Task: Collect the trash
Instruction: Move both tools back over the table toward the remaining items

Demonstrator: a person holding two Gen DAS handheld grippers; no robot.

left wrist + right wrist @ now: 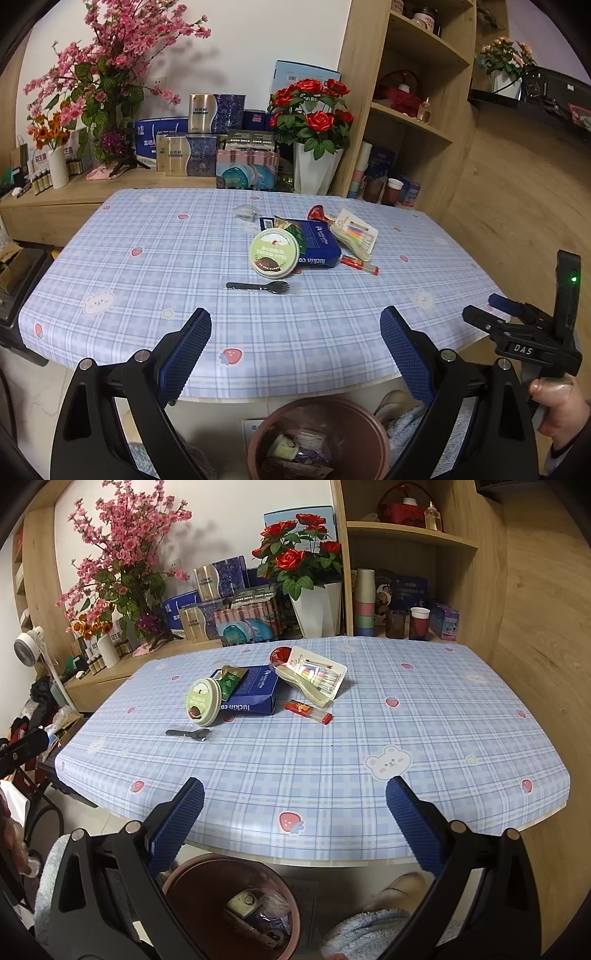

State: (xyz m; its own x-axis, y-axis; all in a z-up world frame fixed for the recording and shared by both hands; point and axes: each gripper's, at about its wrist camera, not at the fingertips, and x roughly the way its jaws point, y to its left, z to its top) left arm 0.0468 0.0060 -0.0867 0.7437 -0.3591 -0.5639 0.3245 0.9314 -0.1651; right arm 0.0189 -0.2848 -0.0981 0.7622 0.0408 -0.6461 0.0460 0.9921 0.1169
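Observation:
Trash lies in a heap at the far middle of the blue checked table: a round green lid, a blue coffee box, a clear pack of coloured sticks, a red tube and a black plastic fork. A brown bin holding wrappers stands on the floor below the near table edge. My left gripper hangs open and empty above the bin. My right gripper is open and empty too, over the same bin, and well short of the lid and fork.
Boxes, flower vases and a wooden shelf unit stand behind the table. A fan and clutter sit at the left. A slippered foot rests beside the bin. The right gripper's body shows at the left view's right edge.

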